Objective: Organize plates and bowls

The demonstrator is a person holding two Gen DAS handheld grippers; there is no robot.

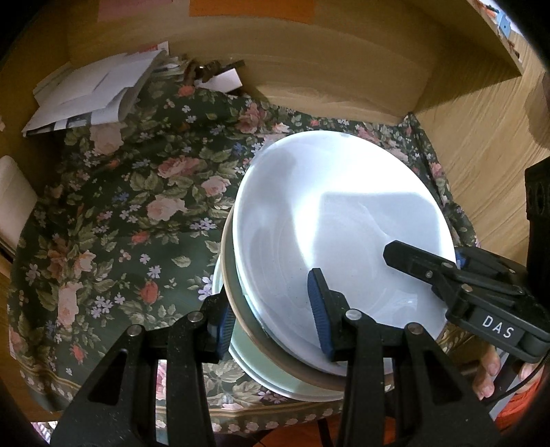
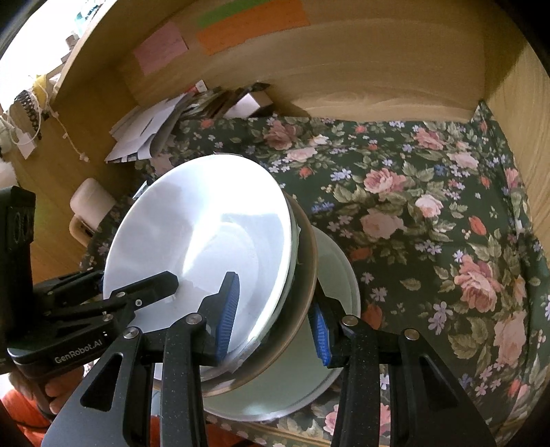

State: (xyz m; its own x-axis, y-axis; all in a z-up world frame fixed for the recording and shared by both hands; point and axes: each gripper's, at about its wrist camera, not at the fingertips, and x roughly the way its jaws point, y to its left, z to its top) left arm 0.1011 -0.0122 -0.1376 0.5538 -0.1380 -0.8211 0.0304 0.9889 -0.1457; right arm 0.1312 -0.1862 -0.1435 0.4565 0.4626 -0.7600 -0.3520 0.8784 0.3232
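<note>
A stack of dishes hangs over the floral cloth (image 1: 120, 223): a white plate (image 1: 343, 223) on top, a tan dish rim (image 1: 245, 326) under it, and a pale green plate (image 1: 275, 374) at the bottom. My left gripper (image 1: 271, 323) is shut on the stack's near edge, one blue pad on the white plate and one below the stack. In the right wrist view my right gripper (image 2: 275, 325) clamps the same stack, white plate (image 2: 206, 240) and green plate (image 2: 338, 268), from the opposite side. Each gripper shows in the other's view. Whether the stack touches the cloth I cannot tell.
The cloth (image 2: 429, 213) lines a wooden shelf with a back wall (image 2: 361, 68) and side walls. Loose papers (image 1: 92, 93) lie at the back left corner. A white object (image 2: 91, 203) sits at the left edge. Coloured notes (image 2: 251, 27) stick to the back wall.
</note>
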